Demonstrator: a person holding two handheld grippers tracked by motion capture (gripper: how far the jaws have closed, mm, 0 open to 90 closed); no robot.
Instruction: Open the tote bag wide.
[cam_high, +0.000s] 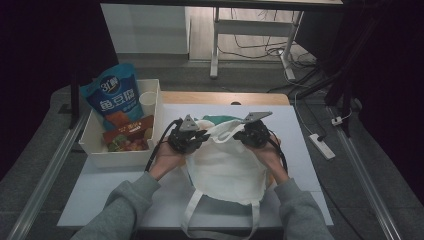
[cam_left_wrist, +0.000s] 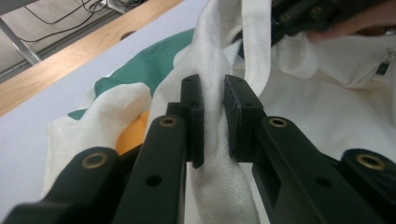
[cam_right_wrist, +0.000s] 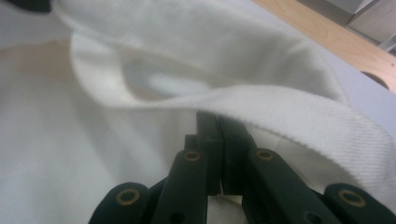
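A white cloth tote bag (cam_high: 225, 170) lies in the middle of the table with its mouth pointing away from me. My left gripper (cam_high: 201, 135) holds the left side of the mouth. In the left gripper view its jaws (cam_left_wrist: 214, 93) are shut on a fold of the bag's rim (cam_left_wrist: 212, 140). A green item (cam_left_wrist: 149, 65) and an orange item (cam_left_wrist: 133, 133) show inside the bag. My right gripper (cam_high: 239, 135) is at the right side of the mouth. Its jaws (cam_right_wrist: 218, 122) are pressed together under the bag's thick white hem (cam_right_wrist: 289, 107), with cloth all around them.
A white bin (cam_high: 117, 159) stands at the table's left with a blue snack pouch (cam_high: 116, 97), a red packet (cam_high: 127, 135) and a paper cup (cam_high: 149, 102). The bag's handles (cam_high: 192, 212) hang over the near edge. A power strip (cam_high: 321, 146) lies on the floor at right.
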